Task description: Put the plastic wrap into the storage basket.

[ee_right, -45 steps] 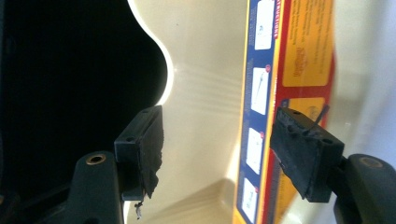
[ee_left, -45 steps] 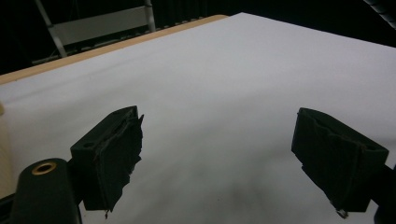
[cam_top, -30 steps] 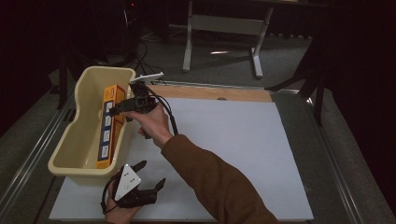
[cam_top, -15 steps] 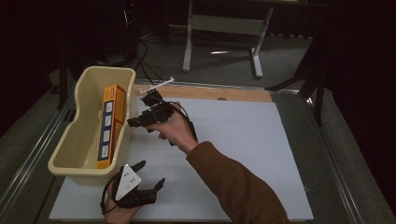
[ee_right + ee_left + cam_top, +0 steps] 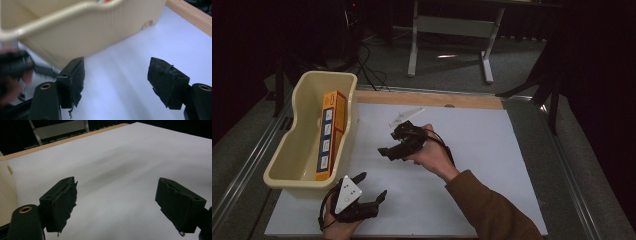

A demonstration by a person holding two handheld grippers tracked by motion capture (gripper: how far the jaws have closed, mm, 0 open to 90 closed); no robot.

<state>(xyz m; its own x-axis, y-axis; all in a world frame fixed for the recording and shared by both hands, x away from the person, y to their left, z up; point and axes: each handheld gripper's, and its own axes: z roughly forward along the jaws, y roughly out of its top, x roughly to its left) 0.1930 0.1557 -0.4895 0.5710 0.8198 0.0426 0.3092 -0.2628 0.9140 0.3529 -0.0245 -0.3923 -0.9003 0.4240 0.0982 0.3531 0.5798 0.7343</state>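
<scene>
Orange box (image 5: 330,131) standing on edge inside the cream bin (image 5: 300,165), leaning against the wall nearest the white desk (image 5: 492,150), apparently delivered and left there. Right tool (image 5: 388,151) off to the side over the bare desk, just beside the bin, pointing back at it, jaws having just been opening, nothing between them, presumably freed after letting go. Left tool (image 5: 371,189) parked low near the desk's front edge, jaws wide and empty, seemingly waiting without a job.
</scene>
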